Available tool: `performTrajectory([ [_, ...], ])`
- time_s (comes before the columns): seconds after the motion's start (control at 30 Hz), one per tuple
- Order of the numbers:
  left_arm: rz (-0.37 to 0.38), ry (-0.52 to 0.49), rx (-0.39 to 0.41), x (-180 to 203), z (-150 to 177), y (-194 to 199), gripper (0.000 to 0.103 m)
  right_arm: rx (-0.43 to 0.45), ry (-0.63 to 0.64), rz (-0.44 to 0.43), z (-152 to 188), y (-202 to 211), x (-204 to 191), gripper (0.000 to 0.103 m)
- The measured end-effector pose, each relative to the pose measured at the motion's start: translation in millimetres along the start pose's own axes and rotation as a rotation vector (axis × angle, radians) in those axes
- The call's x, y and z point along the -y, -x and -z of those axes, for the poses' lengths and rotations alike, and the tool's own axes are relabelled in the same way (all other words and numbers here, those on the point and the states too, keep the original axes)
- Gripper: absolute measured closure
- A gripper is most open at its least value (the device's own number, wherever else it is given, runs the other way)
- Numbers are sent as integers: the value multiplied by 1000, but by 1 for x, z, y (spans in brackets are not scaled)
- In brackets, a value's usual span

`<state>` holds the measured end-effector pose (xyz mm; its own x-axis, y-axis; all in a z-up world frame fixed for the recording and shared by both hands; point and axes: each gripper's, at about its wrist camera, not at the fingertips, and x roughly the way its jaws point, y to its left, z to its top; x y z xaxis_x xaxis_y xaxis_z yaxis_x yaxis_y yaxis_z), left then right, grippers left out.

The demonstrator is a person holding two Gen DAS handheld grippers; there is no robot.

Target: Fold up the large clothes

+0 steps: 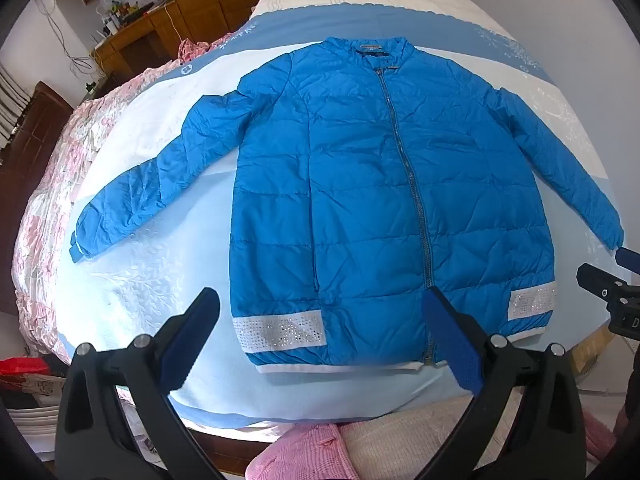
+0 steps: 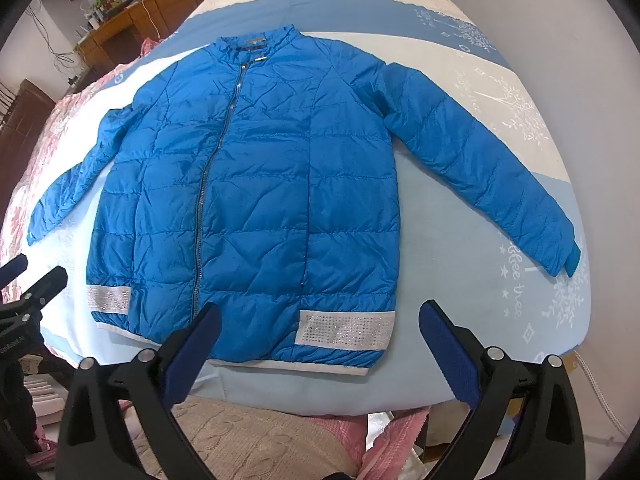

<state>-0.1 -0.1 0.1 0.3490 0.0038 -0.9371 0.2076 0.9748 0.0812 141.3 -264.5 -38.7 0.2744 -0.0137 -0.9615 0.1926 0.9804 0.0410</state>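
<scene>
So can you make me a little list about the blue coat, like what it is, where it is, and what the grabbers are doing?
thing: blue puffy jacket
where: flat on the bed, front side up
zipper: done up
sleeves: both spread out to the sides
trim: sparkly silver bands near the hem
left gripper: jaws open, holding nothing, near the hem
right gripper: jaws open, holding nothing, near the hem
folding: not started yet
</scene>
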Motion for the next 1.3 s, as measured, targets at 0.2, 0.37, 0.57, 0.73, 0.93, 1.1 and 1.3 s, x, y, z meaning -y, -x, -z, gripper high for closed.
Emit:
performTrajectory([
  [0.2, -5, 1, 2, 0, 0, 0, 3, 0, 0, 1, 0, 0, 0, 4],
  [0.37, -3, 1, 2, 0, 0, 0, 3, 1, 0, 0, 0, -1, 0, 4],
  [0.57, -2, 0, 2, 0, 0, 0, 3, 1, -1, 0, -1, -1, 0, 4],
  [0.73, -2, -1, 3, -1, -1, -1, 3, 1, -2, 0, -1, -2, 1, 4],
  [0.93, -3, 0, 1, -3, -3, -5, 3, 1, -5, 2, -7, -8, 6, 4],
  [1.1, -4, -2, 1, -2, -3, -7, 3, 2, -14, -1, -9, -6, 5, 4],
  [1.3, 5, -13, 26, 7, -28, -20, 3, -1, -113, -105, -13, -17, 37, 4],
])
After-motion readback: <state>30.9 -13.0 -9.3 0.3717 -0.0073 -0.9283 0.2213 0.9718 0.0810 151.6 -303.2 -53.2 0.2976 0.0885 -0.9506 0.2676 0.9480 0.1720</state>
